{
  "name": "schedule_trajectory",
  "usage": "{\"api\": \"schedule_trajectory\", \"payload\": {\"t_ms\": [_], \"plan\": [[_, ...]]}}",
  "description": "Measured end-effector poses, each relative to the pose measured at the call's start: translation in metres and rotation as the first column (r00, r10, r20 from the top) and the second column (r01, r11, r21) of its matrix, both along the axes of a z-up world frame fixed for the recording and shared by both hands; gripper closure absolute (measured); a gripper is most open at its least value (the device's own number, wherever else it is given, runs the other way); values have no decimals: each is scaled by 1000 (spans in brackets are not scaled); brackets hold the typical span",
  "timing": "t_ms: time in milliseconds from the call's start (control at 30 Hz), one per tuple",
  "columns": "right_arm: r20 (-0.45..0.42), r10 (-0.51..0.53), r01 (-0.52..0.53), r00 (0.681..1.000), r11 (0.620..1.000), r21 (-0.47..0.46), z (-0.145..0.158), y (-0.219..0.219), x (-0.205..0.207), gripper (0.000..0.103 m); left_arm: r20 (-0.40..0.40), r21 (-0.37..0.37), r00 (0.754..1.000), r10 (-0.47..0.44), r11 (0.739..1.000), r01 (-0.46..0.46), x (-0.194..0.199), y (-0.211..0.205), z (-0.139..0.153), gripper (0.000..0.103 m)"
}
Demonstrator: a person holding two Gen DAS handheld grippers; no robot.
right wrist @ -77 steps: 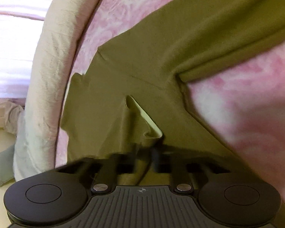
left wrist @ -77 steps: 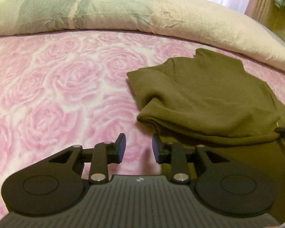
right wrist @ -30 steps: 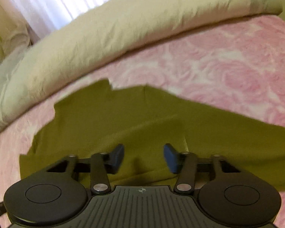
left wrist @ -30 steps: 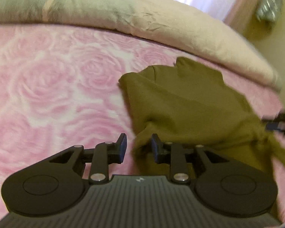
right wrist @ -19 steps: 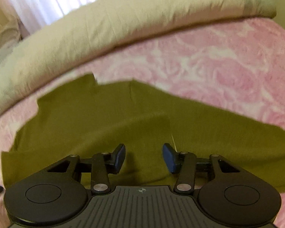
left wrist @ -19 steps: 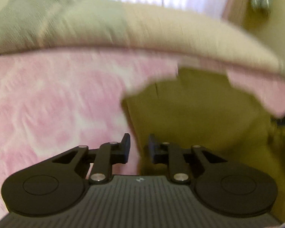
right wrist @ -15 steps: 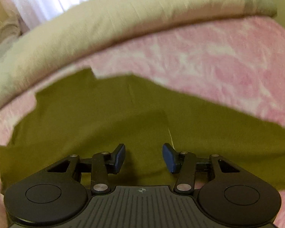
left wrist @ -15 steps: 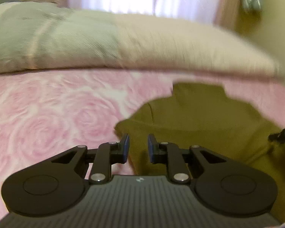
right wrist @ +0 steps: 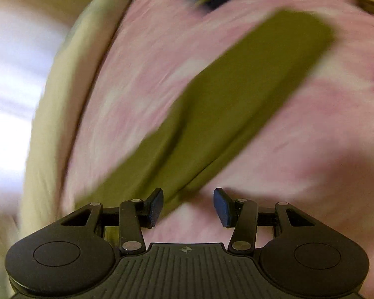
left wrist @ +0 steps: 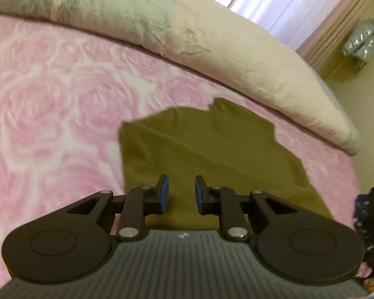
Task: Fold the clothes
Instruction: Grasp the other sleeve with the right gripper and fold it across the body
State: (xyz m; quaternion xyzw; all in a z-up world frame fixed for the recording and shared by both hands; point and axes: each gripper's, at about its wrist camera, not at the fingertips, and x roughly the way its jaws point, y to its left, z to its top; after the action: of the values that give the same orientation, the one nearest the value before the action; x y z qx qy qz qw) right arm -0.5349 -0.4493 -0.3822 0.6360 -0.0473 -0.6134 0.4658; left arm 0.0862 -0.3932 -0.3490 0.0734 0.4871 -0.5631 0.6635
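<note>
1. Currently the olive-green garment (left wrist: 212, 149) lies flat on the pink rose-patterned bedspread (left wrist: 49, 104), folded into a compact shape with straight left and lower-right edges.
2. Beyond the garment, a cream and grey-green duvet (left wrist: 212, 42) runs along the far side of the bed, and its edge passes just beside the garment's far corner.
3. Pale curtains (left wrist: 286, 2) hang behind the duvet, and a silvery bundle (left wrist: 361, 39) sits against the yellowish wall at the upper right.
4. Over the near part of the garment hangs the left gripper (left wrist: 179, 194); its blue-padded fingers stand a moderate gap apart with nothing between them.
5. Whether those fingers touch the cloth below cannot be told from the left wrist view.
6. From the right wrist view, which is heavily motion-blurred, the garment (right wrist: 236, 94) appears as a long olive band slanting across the bedspread (right wrist: 299, 162).
7. Wider apart stand the fingers of the right gripper (right wrist: 188, 205), and they hold nothing.
8. Its left finger (right wrist: 154, 205) sits over the garment's near edge, while the other is over bare pink bedspread.
</note>
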Motion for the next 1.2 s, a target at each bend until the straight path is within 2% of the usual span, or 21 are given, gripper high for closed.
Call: {"api": "schedule_trajectory", "payload": {"t_ms": [67, 167, 267, 333, 367, 400, 433, 567, 633, 667, 700, 767, 800, 867, 967, 1033, 1067, 1100, 1133, 1167, 1200], "plan": [[20, -137, 137, 990, 990, -10, -6, 12, -33, 55, -34, 5, 999, 11, 1000, -11, -7, 5, 2, 86], [88, -263, 267, 961, 963, -35, -19, 19, -66, 55, -52, 17, 998, 36, 999, -35, -14, 9, 3, 86], [150, -306, 317, 940, 947, -51, -30, 15, -83, 55, -69, 29, 996, 60, 998, -58, -21, 14, 4, 86], [150, -286, 298, 946, 953, -59, -32, 9, -85, 55, -80, 37, 994, 76, 997, -74, -26, 17, 4, 86], [128, -265, 274, 956, 960, -58, -30, 4, -85, 59, -86, 41, 993, 84, 996, -81, -28, 18, 4, 86], [94, -241, 246, 966, 968, -46, -28, -1, -84, 90, -88, 43, 992, 89, 995, -86, -29, 20, 5, 86], [56, -216, 218, 975, 975, -30, -26, -6, -82, 99, -90, 44, 992, 92, 995, -89, -30, 23, 7, 86], [-144, -80, 77, 986, 997, -30, 1, -31, -53, 100, -96, 42, 989, 110, 993, -107, -31, 34, 15, 86], [-274, 29, -47, 961, 997, -61, 28, -49, -21, 100, -102, 40, 987, 127, 992, -123, -28, 41, 18, 86], [-339, 94, -132, 936, 987, -90, 44, -60, 2, 100, -107, 41, 984, 139, 990, -136, -26, 45, 19, 86], [-410, 161, -231, 898, 965, -126, 63, -68, 31, 100, -115, 41, 981, 158, 987, -154, -23, 50, 20, 86], [-537, 274, -428, 798, 885, -184, 95, -73, 95, 100, -132, 42, 972, 193, 981, -189, -17, 58, 23, 86], [-592, 324, -527, 738, 825, -205, 109, -71, 129, 99, -138, 41, 967, 213, 977, -209, -14, 64, 24, 86], [-691, 403, -711, 600, 664, -230, 130, -52, 200, 99, -147, 39, 957, 251, 968, -248, -6, 75, 26, 86], [-820, 455, -904, 347, 396, -163, 136, 0, 300, 99, -157, 35, 940, 302, 953, -300, 4, 90, 28, 86], [-852, 509, -973, 118, 229, 2, 117, 33, 358, 98, -174, 42, 928, 330, 944, -328, 10, 99, 26, 86], [-847, 532, -983, -5, 151, 101, 101, 47, 384, 92, -181, 47, 922, 342, 940, -339, 12, 103, 25, 86], [-828, 550, -979, -105, 88, 183, 84, 60, 403, 60, -191, 53, 918, 346, 938, -343, 12, 105, 23, 85], [-810, 563, -971, -163, 54, 233, 69, 70, 413, 26, -203, 59, 915, 348, 938, -343, 12, 106, 20, 84], [-798, 570, -965, -196, 34, 261, 56, 78, 415, 20, -215, 65, 912, 349, 937, -343, 12, 108, 17, 82], [-786, 578, -960, -220, 15, 279, 47, 83, 413, 19, -227, 70, 909, 350, 937, -343, 11, 109, 15, 80]]}}
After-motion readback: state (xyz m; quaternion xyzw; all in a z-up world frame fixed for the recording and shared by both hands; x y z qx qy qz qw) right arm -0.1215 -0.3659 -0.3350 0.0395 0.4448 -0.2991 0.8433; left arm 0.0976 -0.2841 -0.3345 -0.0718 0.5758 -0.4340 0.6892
